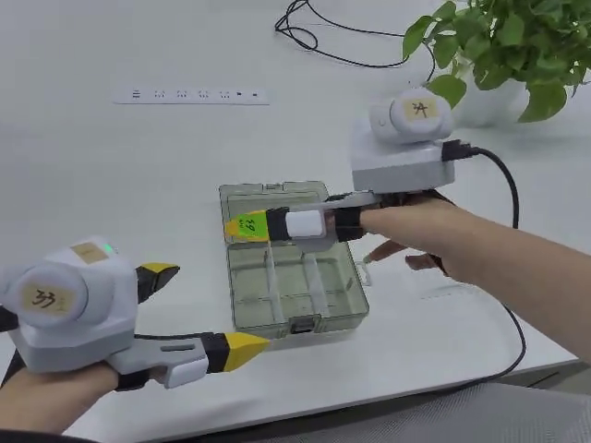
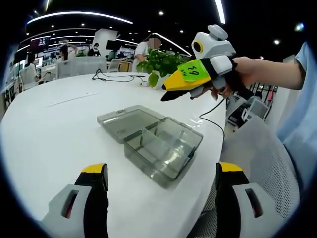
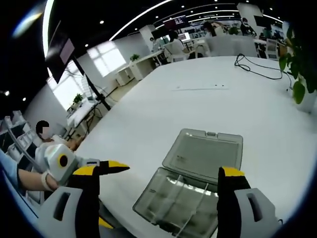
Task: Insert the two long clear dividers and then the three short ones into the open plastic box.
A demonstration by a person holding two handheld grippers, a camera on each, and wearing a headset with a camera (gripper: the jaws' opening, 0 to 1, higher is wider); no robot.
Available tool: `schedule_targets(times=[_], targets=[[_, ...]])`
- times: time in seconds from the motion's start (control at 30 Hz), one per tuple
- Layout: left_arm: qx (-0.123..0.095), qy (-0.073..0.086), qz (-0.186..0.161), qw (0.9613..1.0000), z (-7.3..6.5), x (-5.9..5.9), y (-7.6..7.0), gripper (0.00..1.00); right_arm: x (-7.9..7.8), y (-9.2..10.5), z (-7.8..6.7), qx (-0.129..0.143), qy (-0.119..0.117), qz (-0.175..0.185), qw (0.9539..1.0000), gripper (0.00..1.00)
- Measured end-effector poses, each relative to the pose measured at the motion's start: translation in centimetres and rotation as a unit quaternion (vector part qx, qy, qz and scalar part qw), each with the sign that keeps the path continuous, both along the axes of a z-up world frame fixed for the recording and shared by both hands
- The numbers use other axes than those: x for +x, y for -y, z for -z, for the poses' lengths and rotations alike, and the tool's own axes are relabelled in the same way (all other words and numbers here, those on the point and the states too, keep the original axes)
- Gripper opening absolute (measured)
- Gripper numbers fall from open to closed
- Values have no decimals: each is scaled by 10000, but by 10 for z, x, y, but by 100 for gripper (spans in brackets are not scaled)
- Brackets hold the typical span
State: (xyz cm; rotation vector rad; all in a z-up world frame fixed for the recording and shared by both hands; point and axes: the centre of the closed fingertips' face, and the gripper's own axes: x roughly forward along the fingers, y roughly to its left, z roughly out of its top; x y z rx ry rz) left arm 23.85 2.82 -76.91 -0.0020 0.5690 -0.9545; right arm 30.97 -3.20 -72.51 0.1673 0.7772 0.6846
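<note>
The open clear plastic box [image 1: 343, 305] lies mid-table with its lid [image 1: 273, 197] folded flat behind it. Two long clear dividers [image 1: 271, 275] run lengthwise inside the tray, also seen as the dividers [image 3: 190, 197] in the right gripper view. A small clear piece [image 1: 367, 266] lies by the box's right edge under the hand. My right gripper [image 1: 268, 217] hovers open over the box's far end, with nothing between its jaws [image 3: 161, 171]. My left gripper [image 1: 203, 309] is open and holds nothing, low at the front left, its jaws facing the box [image 2: 162, 171].
A white power strip [image 1: 192, 94] lies at the back left, a black cable [image 1: 314, 41] at the back, and a potted plant [image 1: 503, 46] at the back right. The right gripper's cable [image 1: 511, 208] trails to the table's front right edge. Faint clear pieces [image 1: 443, 291] lie right of the box.
</note>
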Motion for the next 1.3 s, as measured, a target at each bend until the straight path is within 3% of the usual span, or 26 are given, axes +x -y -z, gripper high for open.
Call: schedule_targets(times=[0.2,0.4,0.6,0.83,1.07,1.13,1.3], targets=[[56,37,-36,10000,-2,0,1,92,-9,23,-11,-12,254,-2,9997,99],[93,71,-59,9999,-4,-1,5,92,-15,61,-15,-78,441,193,9988,99],[120,86,-70,9999,-5,-1,8,92,-22,102,-10,-231,454,347,9981,97],[164,104,-85,9998,-6,-2,10,92,-37,145,7,-520,280,505,9970,96],[90,126,-154,9998,-12,-2,10,93,-57,170,29,-949,145,120,9953,94],[103,121,-155,9998,-12,-3,10,93,-63,172,34,-1143,133,-200,9932,92],[191,122,-173,9996,-10,-6,9,93,-64,181,46,-1747,354,-922,9797,92]])
